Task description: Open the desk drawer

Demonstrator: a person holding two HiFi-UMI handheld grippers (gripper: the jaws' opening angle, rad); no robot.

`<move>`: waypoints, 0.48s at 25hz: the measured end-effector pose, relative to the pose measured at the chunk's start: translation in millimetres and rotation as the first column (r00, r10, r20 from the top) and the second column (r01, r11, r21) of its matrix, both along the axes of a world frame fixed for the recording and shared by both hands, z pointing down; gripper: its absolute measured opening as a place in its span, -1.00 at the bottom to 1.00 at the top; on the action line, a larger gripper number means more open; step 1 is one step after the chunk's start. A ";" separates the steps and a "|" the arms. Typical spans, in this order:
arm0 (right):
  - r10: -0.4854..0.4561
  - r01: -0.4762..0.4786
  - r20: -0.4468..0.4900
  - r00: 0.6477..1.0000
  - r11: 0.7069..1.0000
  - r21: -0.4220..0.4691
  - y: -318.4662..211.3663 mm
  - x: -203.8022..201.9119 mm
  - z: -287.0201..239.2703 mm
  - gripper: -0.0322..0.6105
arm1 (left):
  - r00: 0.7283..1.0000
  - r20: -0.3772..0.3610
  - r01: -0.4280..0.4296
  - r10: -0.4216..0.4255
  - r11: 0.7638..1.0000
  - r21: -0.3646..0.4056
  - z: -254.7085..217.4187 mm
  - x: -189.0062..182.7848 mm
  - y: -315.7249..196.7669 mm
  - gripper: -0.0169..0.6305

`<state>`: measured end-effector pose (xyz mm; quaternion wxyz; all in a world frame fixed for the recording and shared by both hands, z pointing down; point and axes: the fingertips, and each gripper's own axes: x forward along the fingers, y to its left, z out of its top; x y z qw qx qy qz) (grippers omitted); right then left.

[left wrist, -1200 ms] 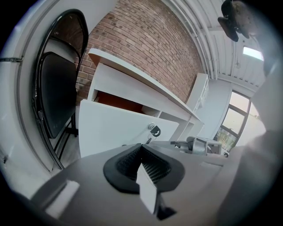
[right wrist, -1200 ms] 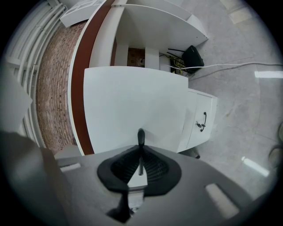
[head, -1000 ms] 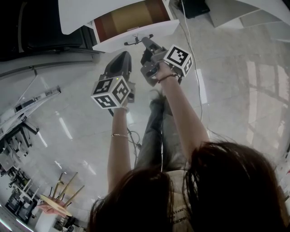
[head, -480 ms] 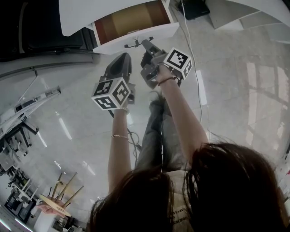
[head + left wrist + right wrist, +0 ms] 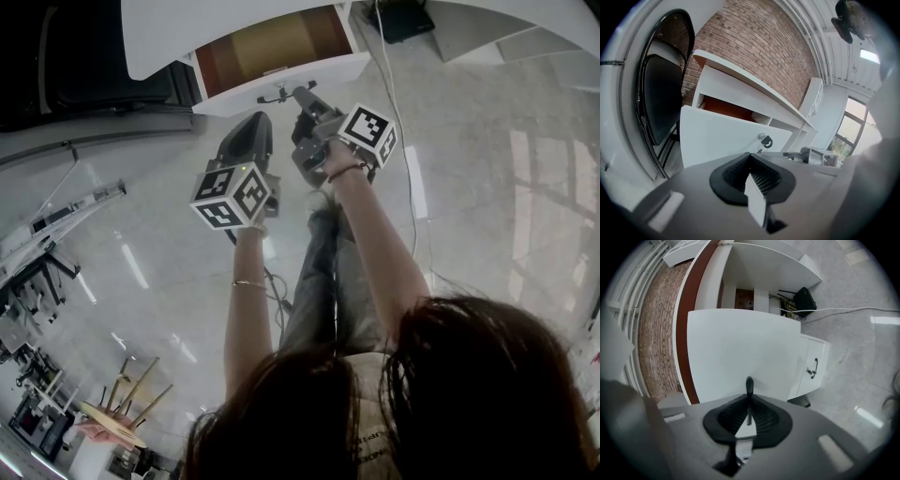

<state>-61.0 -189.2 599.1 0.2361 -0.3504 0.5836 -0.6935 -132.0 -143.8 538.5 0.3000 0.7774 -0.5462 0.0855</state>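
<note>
- Glossy floor is lying below a white desk, and a brick wall is standing behind it.
- The drawer is sitting under the desk's front edge, already partly drawn out, with its brown inside showing from above.
- In the right gripper view its white front is filling the space just ahead of the jaws.
- The step in hand is judged to be the pull itself, well along but perhaps not finished.
- The right gripper is being held at the drawer front, its jaws pressed together on the thin black handle.
- The left gripper is being held just beside the right one, apart from the drawer, with its jaws closed on nothing.
- Next, a straight pull toward the person is called for, in line with the drawer's run, with the pinch kept firm so the thin handle is not lost.
- Both forearms are being stretched forward and down, the right reaching further than the left.
</note>
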 end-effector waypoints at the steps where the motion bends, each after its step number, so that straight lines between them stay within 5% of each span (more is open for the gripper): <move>1: -0.005 0.005 -0.002 1.000 1.000 0.002 -0.3 -0.3 0.3 -0.82 | 1.000 0.000 0.000 0.000 1.000 -0.001 0.4 0.0 -0.6 -0.97; 12: -0.040 0.041 -0.024 0.999 0.999 0.020 0.4 -1.8 1.9 -0.77 | 1.000 -0.012 -0.003 0.003 1.000 -0.007 3.6 0.7 -3.2 -0.97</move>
